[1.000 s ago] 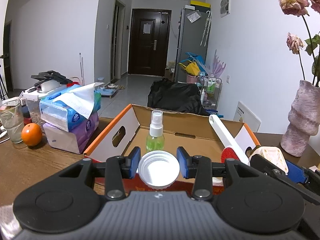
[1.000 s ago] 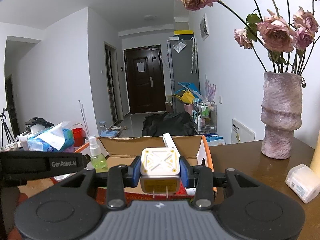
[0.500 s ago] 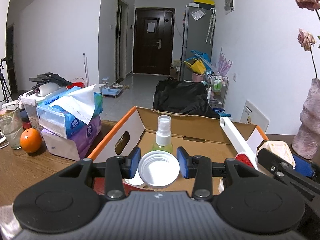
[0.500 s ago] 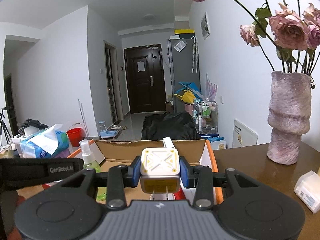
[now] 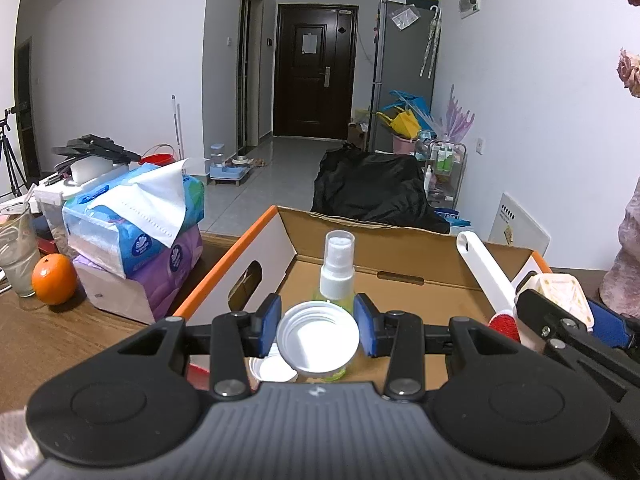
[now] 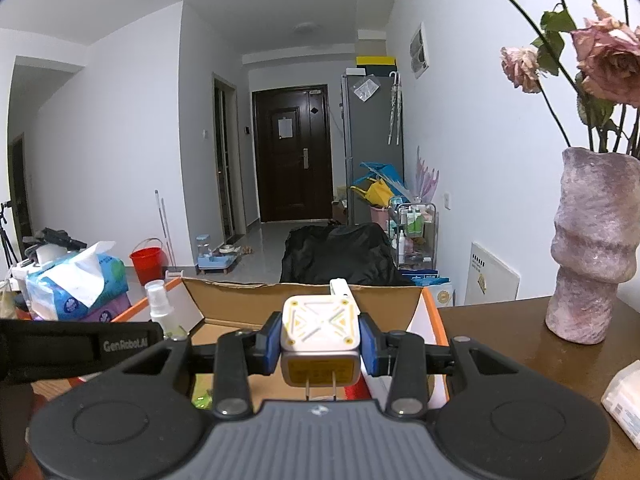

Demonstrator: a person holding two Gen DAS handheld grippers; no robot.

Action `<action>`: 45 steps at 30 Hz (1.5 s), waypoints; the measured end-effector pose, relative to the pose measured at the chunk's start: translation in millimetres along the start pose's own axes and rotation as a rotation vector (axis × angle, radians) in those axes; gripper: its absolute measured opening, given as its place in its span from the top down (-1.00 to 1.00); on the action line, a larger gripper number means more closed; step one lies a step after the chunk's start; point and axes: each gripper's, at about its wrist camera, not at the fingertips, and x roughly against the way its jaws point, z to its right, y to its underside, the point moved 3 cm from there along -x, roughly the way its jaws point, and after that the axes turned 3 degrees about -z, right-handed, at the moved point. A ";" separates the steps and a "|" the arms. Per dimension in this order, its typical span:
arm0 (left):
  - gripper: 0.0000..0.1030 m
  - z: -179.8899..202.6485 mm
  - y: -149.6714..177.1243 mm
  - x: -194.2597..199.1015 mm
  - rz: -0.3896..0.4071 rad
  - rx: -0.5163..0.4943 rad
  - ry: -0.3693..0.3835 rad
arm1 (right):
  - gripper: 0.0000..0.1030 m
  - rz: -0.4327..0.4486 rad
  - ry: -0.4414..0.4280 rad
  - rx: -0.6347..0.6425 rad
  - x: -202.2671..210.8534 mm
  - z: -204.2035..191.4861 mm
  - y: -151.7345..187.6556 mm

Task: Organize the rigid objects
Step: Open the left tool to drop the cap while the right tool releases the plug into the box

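My left gripper (image 5: pixel 318 330) clamps a white jar lid (image 5: pixel 318 338) between its blue pads, hollow side towards me, just above the near edge of the cardboard box (image 5: pixel 256 248). My right gripper (image 6: pixel 320 340) is squeezed tight on a white plug adapter (image 6: pixel 319 330), prongs down, also over the box's near edge, towards its right wall. Inside the box, a second white lid (image 5: pixel 272 368) lies directly beneath mine; beyond stands a green spray bottle (image 5: pixel 336 268), and a white-handled brush (image 5: pixel 486 272) leans on the right. I judge it best to lower each piece onto bare box floor, clear of the bottle, before letting go.
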 end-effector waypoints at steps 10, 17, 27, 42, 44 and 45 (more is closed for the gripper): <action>0.20 0.0 -0.7 -11.6 -0.013 -0.006 -0.017 | 0.27 -0.017 0.002 0.013 -11.2 -2.5 1.7; 0.20 -0.3 2.0 -18.3 -0.035 -0.014 -0.009 | 0.26 -0.032 0.008 0.018 -15.4 0.1 3.9; -0.79 -8.2 2.5 -23.3 -0.060 0.003 -0.021 | -0.64 -0.044 0.110 -0.012 -16.8 13.8 1.3; -1.00 -8.9 2.4 -16.1 -0.041 -0.006 -0.043 | -1.00 -0.064 0.115 -0.035 -14.1 19.7 1.3; -1.00 -9.7 2.5 -15.5 -0.043 -0.002 -0.040 | -1.00 -0.063 0.116 -0.033 -12.6 20.6 1.0; -1.00 -10.1 2.6 -15.2 -0.045 0.000 -0.037 | -1.00 -0.062 0.117 -0.034 -11.3 20.4 1.5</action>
